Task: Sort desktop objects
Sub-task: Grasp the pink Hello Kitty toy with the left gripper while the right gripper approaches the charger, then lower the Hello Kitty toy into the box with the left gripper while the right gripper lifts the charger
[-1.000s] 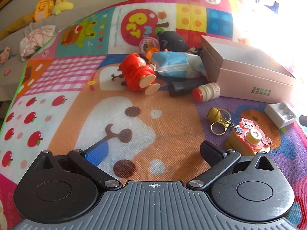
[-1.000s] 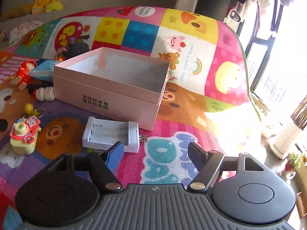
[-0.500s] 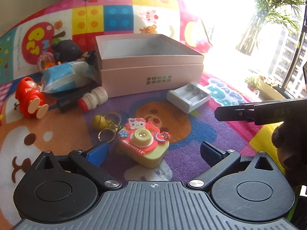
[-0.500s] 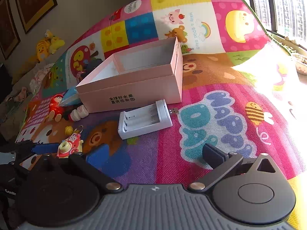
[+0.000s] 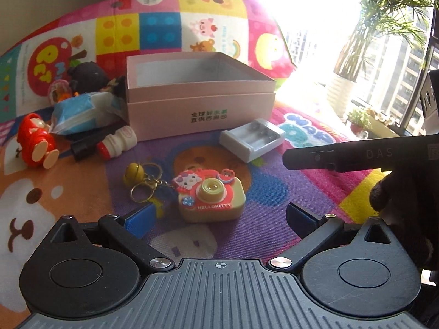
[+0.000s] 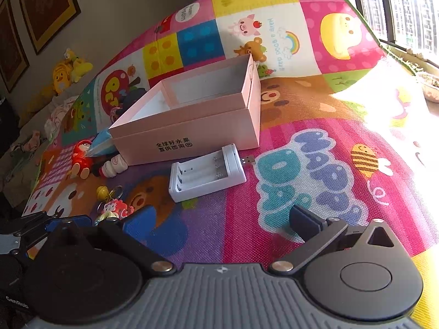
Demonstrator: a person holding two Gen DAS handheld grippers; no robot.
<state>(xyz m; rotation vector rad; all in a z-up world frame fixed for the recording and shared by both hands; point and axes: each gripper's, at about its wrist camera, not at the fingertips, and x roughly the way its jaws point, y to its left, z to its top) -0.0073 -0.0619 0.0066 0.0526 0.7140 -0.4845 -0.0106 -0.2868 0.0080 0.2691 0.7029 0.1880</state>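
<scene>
So my left gripper (image 5: 219, 216) was spread wide with nothing in it, hanging just near of the toy camera (image 5: 210, 195). Its keychain (image 5: 142, 182) trailed off left, so I figured a grab could drag or snag the ring. Right gripper (image 6: 216, 223) had just been opening, nothing between its jaws. The charger (image 6: 207, 172) sat beyond it, the pink box (image 6: 192, 139) farther.

You've got a pink box (image 5: 200, 109) with green print, white battery charger (image 5: 251, 142), yellow-and-red toy camera (image 5: 211, 197), red figure (image 5: 34, 139), yellow bell keychain (image 5: 133, 172), all on a patchwork cartoon mat (image 6: 315, 164) in pink, purple, orange, yellow and blue.
</scene>
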